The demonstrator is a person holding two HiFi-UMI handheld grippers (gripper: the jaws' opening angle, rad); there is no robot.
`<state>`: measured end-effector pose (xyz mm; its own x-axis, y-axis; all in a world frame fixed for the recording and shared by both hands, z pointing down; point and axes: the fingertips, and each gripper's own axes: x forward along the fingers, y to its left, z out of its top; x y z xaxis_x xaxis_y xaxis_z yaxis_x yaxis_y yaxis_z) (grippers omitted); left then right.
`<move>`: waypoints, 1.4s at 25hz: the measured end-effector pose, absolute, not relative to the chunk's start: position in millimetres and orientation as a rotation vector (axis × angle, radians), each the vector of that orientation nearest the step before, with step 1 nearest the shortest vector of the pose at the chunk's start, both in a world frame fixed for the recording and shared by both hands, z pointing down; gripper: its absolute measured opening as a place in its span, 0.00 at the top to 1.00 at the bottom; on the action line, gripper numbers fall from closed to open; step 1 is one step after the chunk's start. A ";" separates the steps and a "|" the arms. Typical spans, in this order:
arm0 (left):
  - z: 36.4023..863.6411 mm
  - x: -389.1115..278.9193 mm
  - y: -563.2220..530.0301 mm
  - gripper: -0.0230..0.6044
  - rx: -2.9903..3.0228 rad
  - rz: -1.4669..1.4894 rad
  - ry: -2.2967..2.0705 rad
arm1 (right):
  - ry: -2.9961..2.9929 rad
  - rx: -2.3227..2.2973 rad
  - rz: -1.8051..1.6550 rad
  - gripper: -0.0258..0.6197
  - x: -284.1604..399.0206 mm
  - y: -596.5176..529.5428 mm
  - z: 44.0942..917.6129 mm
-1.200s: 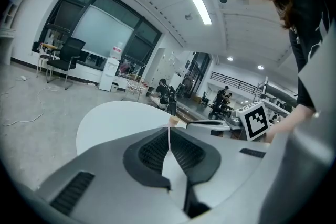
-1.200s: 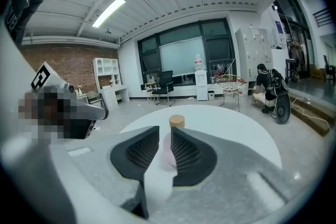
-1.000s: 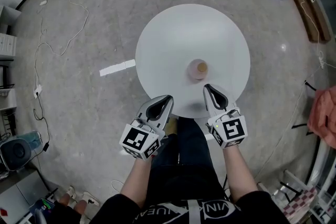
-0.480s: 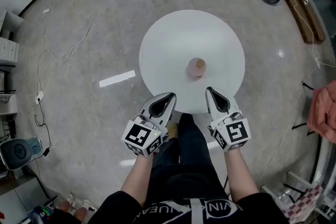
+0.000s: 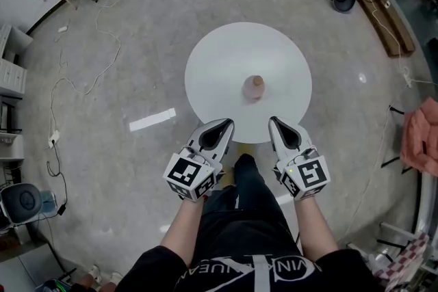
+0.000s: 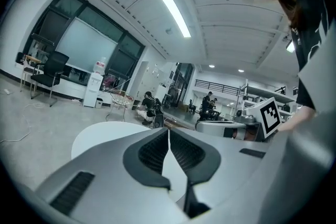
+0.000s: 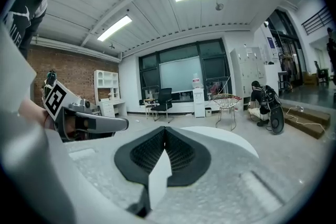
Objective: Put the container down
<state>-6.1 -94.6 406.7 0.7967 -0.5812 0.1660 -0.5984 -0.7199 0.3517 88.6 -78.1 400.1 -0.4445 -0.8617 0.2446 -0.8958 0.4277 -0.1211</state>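
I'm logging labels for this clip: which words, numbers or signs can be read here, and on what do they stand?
"VIN": white print on the person's shirt, partly hidden by folds; the rest is unreadable.
Square black-and-white markers, no letters, on the left gripper and right gripper.
No label legible on the container.

The small pink lidded container stands near the middle of the round white surface, beyond the left hand-held gripper and right hand-held gripper side by side at its near edge, with a white tape strip on the floor to its left.
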 end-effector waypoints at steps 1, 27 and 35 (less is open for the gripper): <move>404.9 -7.0 -93.5 0.94 2.602 0.059 -0.889 | -2.537 1.569 0.343 0.95 86.9 -75.7 396.4; 358.7 -13.3 -101.4 0.94 2.644 0.017 -0.969 | -2.551 1.605 0.317 0.95 108.8 -71.1 352.1; 351.7 -7.1 -97.7 0.94 2.643 0.005 -0.983 | -2.556 1.580 0.314 0.95 115.8 -66.9 348.3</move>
<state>-7.1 -97.7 351.7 0.7631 -0.6362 0.1134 -0.6372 -0.7117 0.2956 115.8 -66.9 348.3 -0.4478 -0.8693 0.2094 -0.8941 0.4335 -0.1126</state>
